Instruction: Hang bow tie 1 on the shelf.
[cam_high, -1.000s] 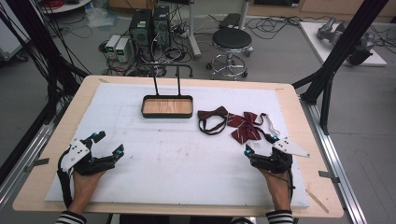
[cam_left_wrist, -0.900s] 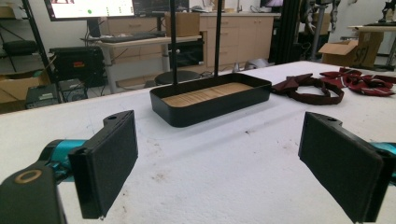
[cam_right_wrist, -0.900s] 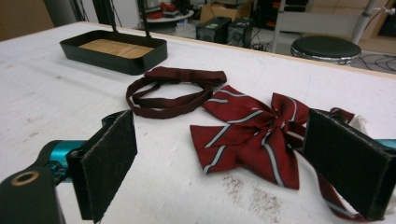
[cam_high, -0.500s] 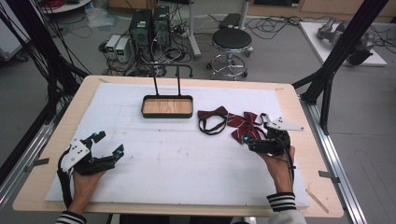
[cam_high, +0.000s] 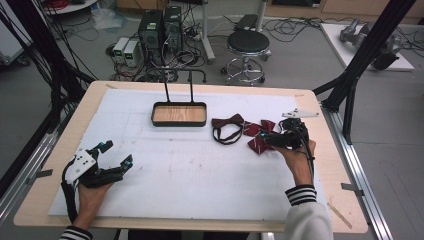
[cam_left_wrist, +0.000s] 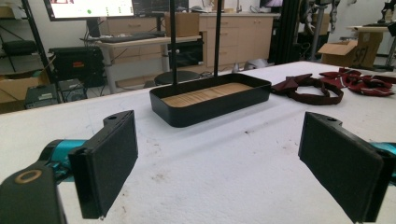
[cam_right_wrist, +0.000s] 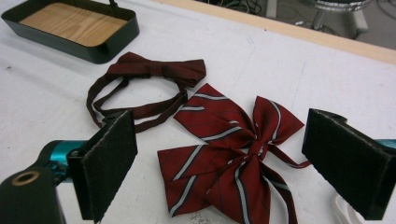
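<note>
Striped bow tie (cam_right_wrist: 233, 154): red woven cloth, slight sheen, grey stripes. Plain bow tie (cam_right_wrist: 154, 70), beside it toward the tray: darker cloth, matt. Tray (cam_right_wrist: 100, 49): black matt wall, wood-grain floor. Right gripper (cam_right_wrist: 224, 168) pads (cam_right_wrist: 109, 161): black, rough, foam-like. Table cover (cam_right_wrist: 289, 70): white, matt, scuffed.

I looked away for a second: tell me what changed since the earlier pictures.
The right tool moved forward and left to the striped bow tie, its jaws open either side, gripping nothing yet. The left tool, the plain bow tie and the tray stayed put.
</note>
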